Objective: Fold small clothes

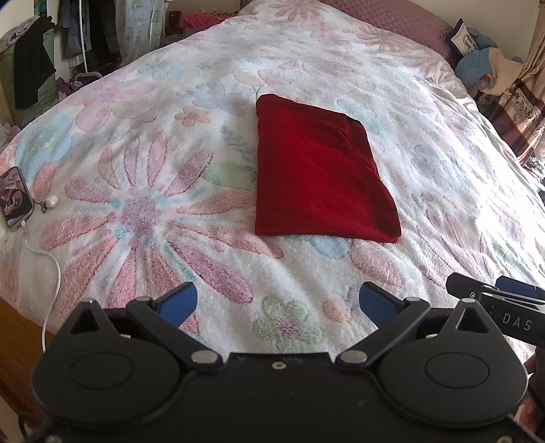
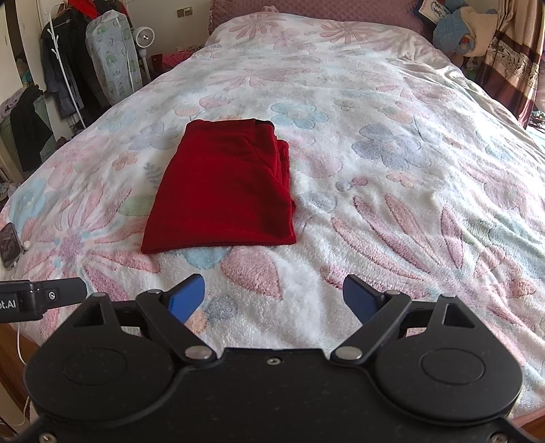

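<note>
A dark red garment [image 1: 316, 173] lies folded into a flat rectangle on the flowered fleece bedspread [image 1: 153, 211]. It also shows in the right wrist view [image 2: 224, 191], with stacked layers along its right edge. My left gripper [image 1: 277, 301] is open and empty, held above the bedspread short of the garment's near edge. My right gripper [image 2: 274, 298] is open and empty, also short of the garment. The right gripper's side shows at the left wrist view's right edge [image 1: 500, 300]. The left gripper's side shows at the right wrist view's left edge [image 2: 37, 298].
A phone [image 1: 13, 197] on a white cable [image 1: 51, 272] lies near the bed's left edge. A clothes rack [image 2: 68, 68] and a fan [image 2: 143, 37] stand left of the bed. Pillows and soft toys [image 2: 456, 30] sit at the far right, by a curtain [image 2: 514, 58].
</note>
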Motion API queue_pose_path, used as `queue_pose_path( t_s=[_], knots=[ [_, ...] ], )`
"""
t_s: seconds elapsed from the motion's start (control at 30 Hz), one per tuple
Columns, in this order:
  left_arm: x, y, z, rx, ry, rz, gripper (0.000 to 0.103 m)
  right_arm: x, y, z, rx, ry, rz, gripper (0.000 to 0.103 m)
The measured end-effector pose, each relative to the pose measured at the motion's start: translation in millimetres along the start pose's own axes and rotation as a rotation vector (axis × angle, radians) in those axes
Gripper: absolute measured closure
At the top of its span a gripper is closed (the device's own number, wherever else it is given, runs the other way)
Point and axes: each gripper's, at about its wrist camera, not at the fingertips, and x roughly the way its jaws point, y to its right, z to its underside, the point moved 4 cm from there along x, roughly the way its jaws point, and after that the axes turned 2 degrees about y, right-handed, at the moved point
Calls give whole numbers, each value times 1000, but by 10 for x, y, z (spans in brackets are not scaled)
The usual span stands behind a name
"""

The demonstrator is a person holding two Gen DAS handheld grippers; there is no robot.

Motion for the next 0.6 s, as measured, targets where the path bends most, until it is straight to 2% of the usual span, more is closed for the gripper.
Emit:
queue_pose_path(
  t_s=[0.6],
  knots=[
    [52, -7, -31, 14, -11, 1, 0, 12, 20, 24, -7, -6, -1, 14]
  ],
)
